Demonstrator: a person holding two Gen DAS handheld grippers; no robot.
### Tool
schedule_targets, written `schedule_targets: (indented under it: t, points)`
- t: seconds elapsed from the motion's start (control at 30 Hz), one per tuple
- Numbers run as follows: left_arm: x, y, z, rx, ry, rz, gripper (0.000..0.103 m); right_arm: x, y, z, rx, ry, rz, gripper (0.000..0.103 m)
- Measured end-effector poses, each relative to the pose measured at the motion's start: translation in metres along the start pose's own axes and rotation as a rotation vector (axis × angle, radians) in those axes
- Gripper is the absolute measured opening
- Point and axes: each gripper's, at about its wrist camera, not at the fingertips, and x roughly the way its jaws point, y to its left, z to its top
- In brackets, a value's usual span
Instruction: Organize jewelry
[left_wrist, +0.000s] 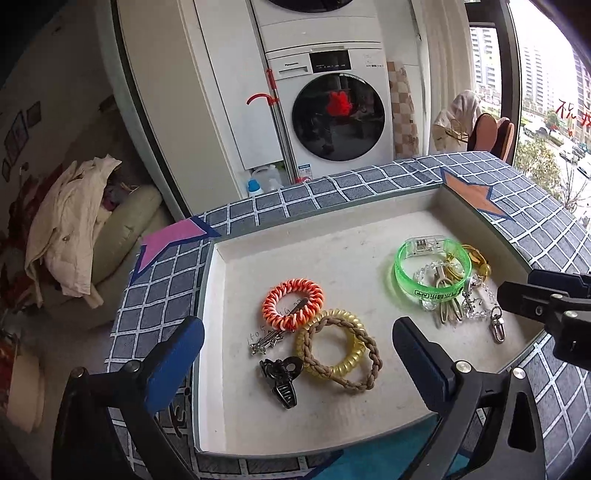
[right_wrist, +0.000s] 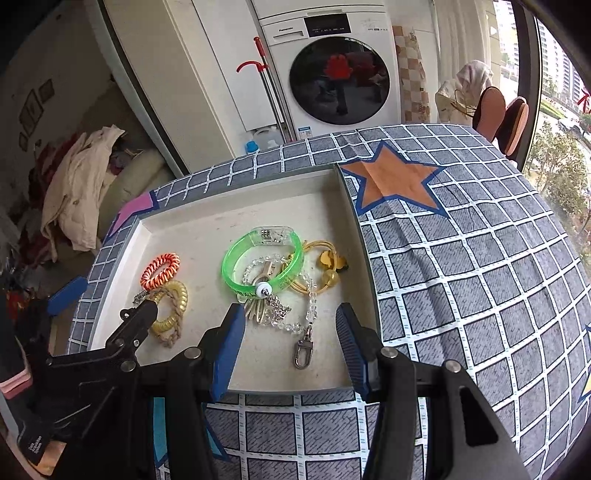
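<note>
Hovering my spread, empty left gripper (left_wrist: 295, 354) over the shallow white tray (left_wrist: 236, 435), I keep hair rings at nine o'clock, the translucent green plastic bangle (left_wrist: 432, 273) at three, beneath my half-open, empty right gripper (right_wrist: 291, 343).

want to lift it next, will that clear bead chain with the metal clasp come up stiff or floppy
Probably floppy: the clear bead chain lies in loose curves. It may snag, since it runs under the green bangle and among keys. The metal clasp would likely dangle.
</note>
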Motion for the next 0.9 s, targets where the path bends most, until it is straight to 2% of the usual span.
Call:
schedule_targets:
  t: [0.03, 0.1, 0.17, 0.63, 0.67, 0.7, 0.9]
  points:
    - [0.0, 0.002, 0.0, -0.008, 0.008, -0.003, 0.103, 0.001, 0.001, -0.001, -0.007, 0.004, -0.004, 0.057]
    - [0.001, 0.005, -0.001, -0.018, 0.022, -0.007, 0.103, 0.001, 0.003, -0.001, -0.018, 0.001, -0.012, 0.07]
    - [0.0, 0.009, -0.003, -0.027, 0.032, -0.006, 0.103, 0.0, 0.004, -0.002, -0.026, -0.007, -0.016, 0.079]
    - [-0.016, 0.022, -0.021, -0.073, 0.047, 0.002, 0.103, -0.013, 0.019, -0.014, -0.085, -0.073, -0.055, 0.09]
    - [-0.018, 0.023, -0.022, -0.077, 0.047, 0.0, 0.103, -0.015, 0.019, -0.015, -0.085, -0.086, -0.06, 0.094]
    - [-0.019, 0.024, -0.023, -0.082, 0.046, -0.001, 0.103, -0.016, 0.02, -0.017, -0.089, -0.102, -0.064, 0.103]
    - [-0.032, 0.031, -0.034, -0.13, 0.039, -0.01, 0.103, -0.024, 0.03, -0.027, -0.155, -0.138, -0.08, 0.103]
